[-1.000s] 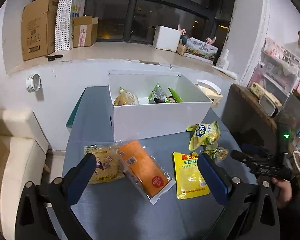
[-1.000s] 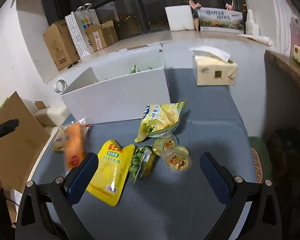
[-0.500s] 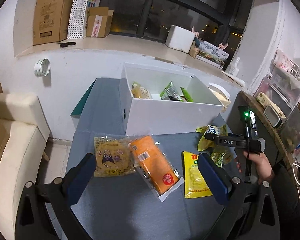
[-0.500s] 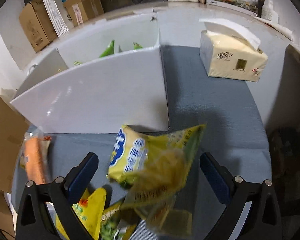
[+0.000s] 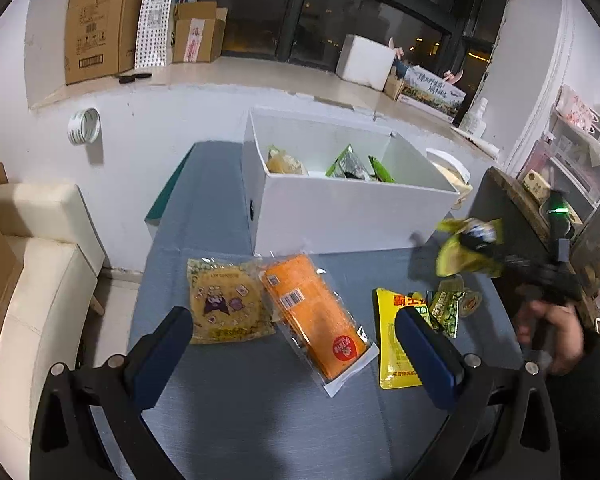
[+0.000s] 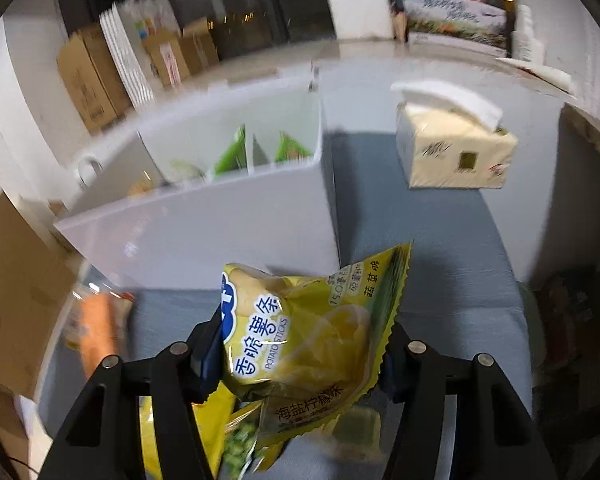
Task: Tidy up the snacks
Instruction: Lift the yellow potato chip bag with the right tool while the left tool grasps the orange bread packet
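Our right gripper (image 6: 300,354) has its jaws clamped on the yellow potato-stick bag (image 6: 306,332), which hangs above the grey surface (image 6: 440,240) just in front of the white box (image 6: 220,224). Our left gripper (image 5: 294,346) hovers with jaws wide over the orange packet (image 5: 314,314), beside the yellow cracker pack (image 5: 226,302).

Glossy crinkled foil chip bag (image 6: 308,340), clear shiny plastic wrap on orange snack (image 5: 318,316) — matt grey tablecloth (image 5: 236,408), smooth white box (image 5: 340,216)
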Tool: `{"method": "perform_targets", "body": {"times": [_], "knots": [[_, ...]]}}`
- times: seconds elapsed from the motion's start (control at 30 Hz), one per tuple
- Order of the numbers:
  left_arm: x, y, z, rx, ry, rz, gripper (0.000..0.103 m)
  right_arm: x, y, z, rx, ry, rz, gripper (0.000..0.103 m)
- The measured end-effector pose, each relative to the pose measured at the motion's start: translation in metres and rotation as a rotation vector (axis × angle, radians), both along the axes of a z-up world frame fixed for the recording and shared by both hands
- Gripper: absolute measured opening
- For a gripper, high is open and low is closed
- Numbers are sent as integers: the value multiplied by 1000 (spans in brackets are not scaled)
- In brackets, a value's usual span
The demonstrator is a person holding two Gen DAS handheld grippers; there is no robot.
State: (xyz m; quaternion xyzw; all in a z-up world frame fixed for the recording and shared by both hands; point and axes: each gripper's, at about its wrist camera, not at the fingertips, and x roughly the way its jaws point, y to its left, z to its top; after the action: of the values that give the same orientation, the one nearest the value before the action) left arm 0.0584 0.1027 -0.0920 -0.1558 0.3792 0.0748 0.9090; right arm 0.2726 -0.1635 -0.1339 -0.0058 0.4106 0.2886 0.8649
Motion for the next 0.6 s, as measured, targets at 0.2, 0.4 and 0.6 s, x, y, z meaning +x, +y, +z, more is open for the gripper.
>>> {"method": "perform_targets", "body": {"times": [0.2,0.4,0.6], "knots": [[40,-23,-37,-21,139,134,103,-42,-32,41,143,-68,-14,64],[93,-49,-75,117,261,274,103,-69,-45,53,157,-111,-40,64],[114,-55,-97,137,319,307,103,-71,-42,44,135,-104,-23,64]]}}
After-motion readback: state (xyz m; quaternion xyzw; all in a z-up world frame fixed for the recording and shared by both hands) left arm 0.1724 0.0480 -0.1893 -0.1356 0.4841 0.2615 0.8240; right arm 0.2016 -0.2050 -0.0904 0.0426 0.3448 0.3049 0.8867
